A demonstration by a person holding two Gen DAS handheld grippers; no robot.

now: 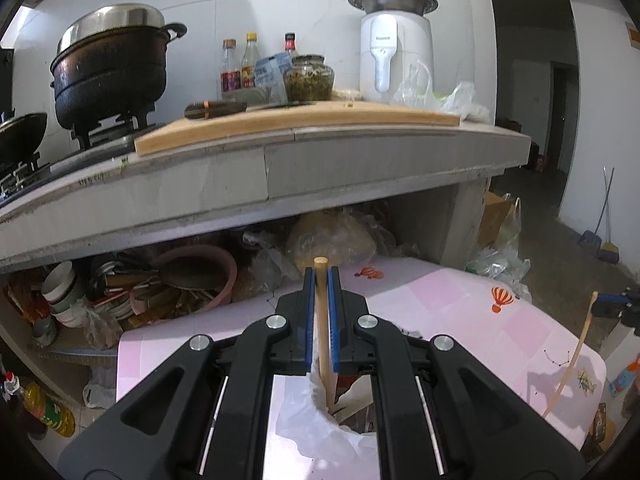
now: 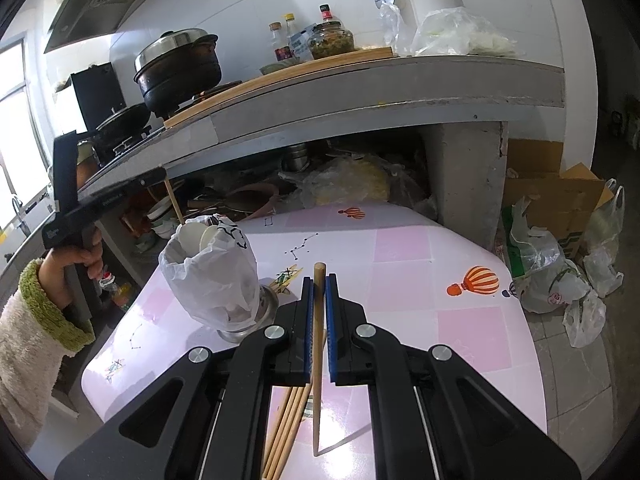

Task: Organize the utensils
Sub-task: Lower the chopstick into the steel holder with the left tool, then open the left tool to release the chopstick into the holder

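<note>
Two grippers: each was held by a person over a pink table [image 2: 404, 248] printed with hot-air balloons.
Left gripper [image 1: 321, 276]: its blue-padded fingers [image 1: 307, 312] were clamped together on a single wooden chopstick [image 1: 322, 320], held upright.
Left chopstick position: its lower end dipped into the mouth of a holder lined with a white plastic bag [image 1: 316, 416], directly below the gripper; its blunt top stood just above the fingertips.
Right gripper [image 2: 319, 280]: its fingers were likewise pressed onto a second wooden chopstick [image 2: 317, 360], with the pointed end hanging down toward the table.
Loose chopsticks [image 2: 282, 432]: a small bundle lay on the table under the right gripper, just beside the held stick.
Holder from the right view: the bagged metal cup [image 2: 212, 276] stood on the left part of the table, with a white spoon inside.
Person: a hand [image 2: 76, 264] in a fluffy cream sleeve with a green cuff gripped the left tool's handle.
Background: a grey counter [image 1: 280, 168] carried a black pot [image 1: 110, 68], a wooden cutting board [image 1: 296, 124], bottles and a white appliance [image 1: 396, 52].
Below counter: bowls and bags cluttered the shelf.
</note>
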